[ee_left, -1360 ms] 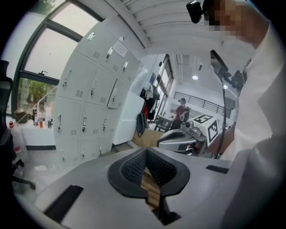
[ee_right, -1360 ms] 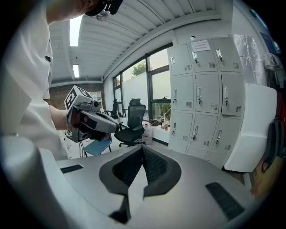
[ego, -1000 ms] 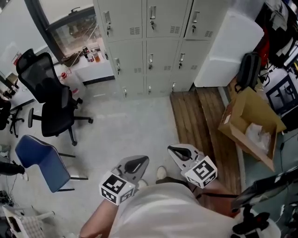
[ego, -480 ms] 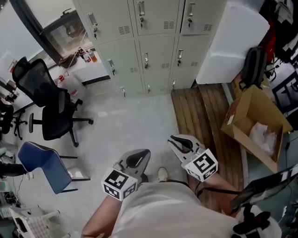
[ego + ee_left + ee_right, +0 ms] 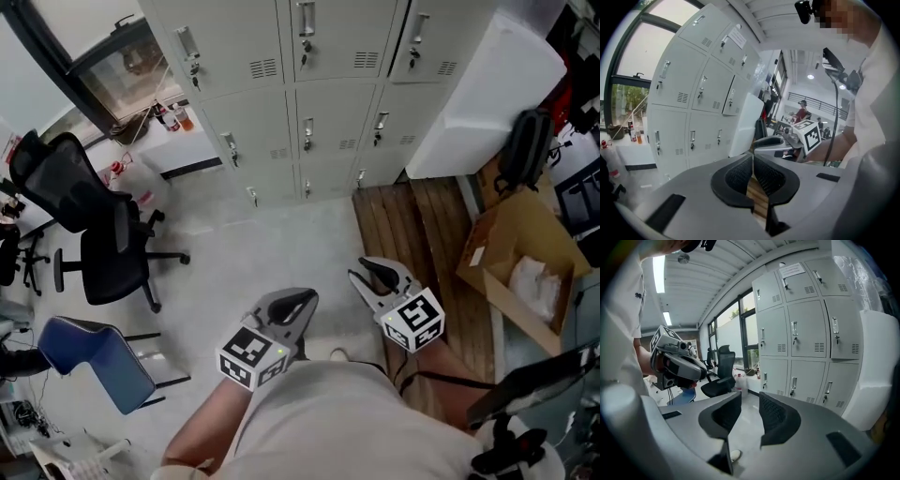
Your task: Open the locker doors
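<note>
Two claws show in the head view: left claw and right claw. The lockers stand well ahead of both, doors shut. Left gripper view: jaws pressed together, holding nothing, lockers off to the left. Right gripper view: jaws apart, just been opening, nothing between them, lockers ahead.

Pale grey floor meets brown wooden planking at right; a black mesh office chair and a blue plastic chair stand left, near a dark-framed window
</note>
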Demonstrator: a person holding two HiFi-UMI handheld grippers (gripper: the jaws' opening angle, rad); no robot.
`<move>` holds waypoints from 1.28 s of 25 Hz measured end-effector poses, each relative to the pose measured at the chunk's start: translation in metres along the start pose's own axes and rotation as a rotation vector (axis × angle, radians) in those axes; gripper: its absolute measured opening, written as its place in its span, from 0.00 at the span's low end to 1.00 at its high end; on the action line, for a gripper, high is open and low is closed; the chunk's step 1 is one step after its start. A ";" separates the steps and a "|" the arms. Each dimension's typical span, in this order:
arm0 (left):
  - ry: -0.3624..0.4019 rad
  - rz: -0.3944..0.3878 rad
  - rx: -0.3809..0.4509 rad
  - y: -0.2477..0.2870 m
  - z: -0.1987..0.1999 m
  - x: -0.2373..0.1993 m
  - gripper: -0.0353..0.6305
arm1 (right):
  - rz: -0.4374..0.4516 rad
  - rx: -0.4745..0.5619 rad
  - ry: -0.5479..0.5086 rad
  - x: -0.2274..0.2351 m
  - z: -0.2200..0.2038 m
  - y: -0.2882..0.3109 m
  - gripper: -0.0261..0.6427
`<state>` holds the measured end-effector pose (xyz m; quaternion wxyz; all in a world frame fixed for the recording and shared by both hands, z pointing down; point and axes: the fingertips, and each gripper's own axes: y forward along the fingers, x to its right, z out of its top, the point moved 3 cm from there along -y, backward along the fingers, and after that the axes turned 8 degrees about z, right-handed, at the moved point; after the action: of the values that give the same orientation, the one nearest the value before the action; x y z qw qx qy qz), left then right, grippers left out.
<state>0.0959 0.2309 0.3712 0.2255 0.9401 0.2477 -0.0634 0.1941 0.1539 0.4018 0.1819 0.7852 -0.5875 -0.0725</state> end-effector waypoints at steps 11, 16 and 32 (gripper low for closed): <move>0.044 -0.087 -0.065 0.025 0.028 -0.138 0.07 | -0.166 -0.002 0.109 0.109 0.020 0.149 0.17; -0.009 -0.081 -0.071 0.055 0.037 -0.171 0.07 | -0.148 -0.007 0.117 0.174 0.022 0.212 0.17; -0.108 -0.175 -0.084 0.188 0.052 -0.241 0.07 | -0.095 -0.091 0.143 0.360 -0.011 0.363 0.17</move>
<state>-0.0216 -0.0437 0.4546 0.2713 0.8998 0.3187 -0.1228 -0.0195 -0.2741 0.5821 0.2551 0.8063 -0.5312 -0.0512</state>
